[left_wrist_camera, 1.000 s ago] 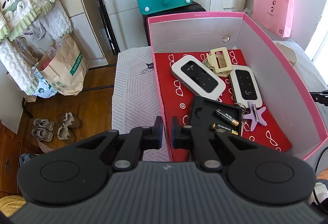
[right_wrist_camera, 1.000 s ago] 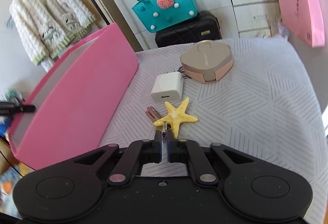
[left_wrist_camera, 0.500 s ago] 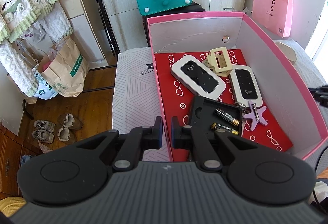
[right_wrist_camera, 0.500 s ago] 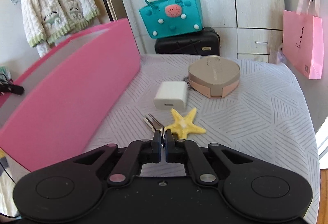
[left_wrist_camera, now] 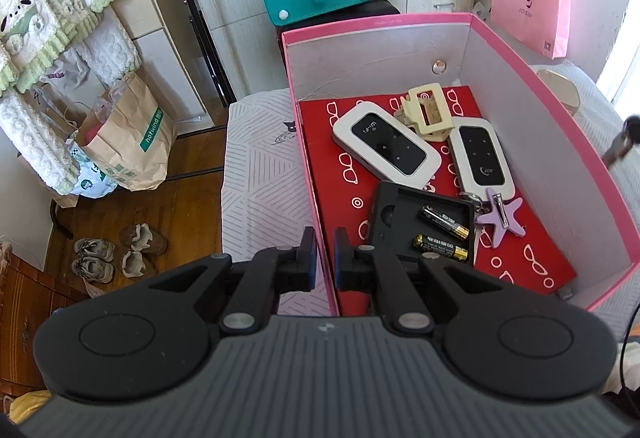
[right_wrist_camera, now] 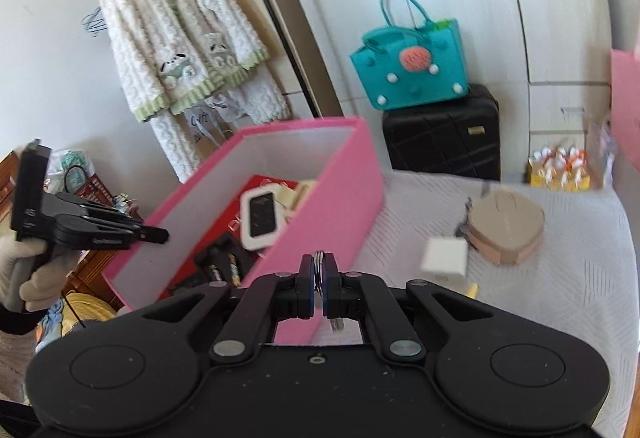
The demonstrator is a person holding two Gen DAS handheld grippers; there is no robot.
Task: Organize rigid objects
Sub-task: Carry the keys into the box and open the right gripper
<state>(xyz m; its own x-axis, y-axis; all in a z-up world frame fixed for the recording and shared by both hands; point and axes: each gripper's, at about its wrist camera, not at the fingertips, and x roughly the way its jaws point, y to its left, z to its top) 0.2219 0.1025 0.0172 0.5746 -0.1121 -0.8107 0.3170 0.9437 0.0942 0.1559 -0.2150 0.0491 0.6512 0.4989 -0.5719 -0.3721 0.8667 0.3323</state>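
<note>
The pink box [left_wrist_camera: 560, 125] stands on the bed and holds two white pocket routers [left_wrist_camera: 386, 145], a cream hair clip [left_wrist_camera: 428, 113], a black battery case [left_wrist_camera: 420, 226] and a purple starfish keychain [left_wrist_camera: 500, 217]. My left gripper [left_wrist_camera: 324, 258] is shut on the box's near left wall. In the right wrist view my right gripper [right_wrist_camera: 319, 274] is shut on a metal key ring [right_wrist_camera: 319, 258], raised beside the pink box [right_wrist_camera: 340, 197]. Keys hang blurred under the jaws, and a yellow starfish tip [right_wrist_camera: 473, 290] peeks out beside the gripper body.
A white charger [right_wrist_camera: 444, 258] and a beige-pink case [right_wrist_camera: 506, 234] lie on the striped bedspread [right_wrist_camera: 560, 298]. A gloved hand [right_wrist_camera: 24, 262] holds the left gripper [right_wrist_camera: 152, 236]. A teal bag [right_wrist_camera: 412, 69] sits on a black suitcase [right_wrist_camera: 444, 137] behind the bed.
My right gripper has risen with the key ring and swung left, so the open box interior now shows. The left gripper has kept still on the box wall.
</note>
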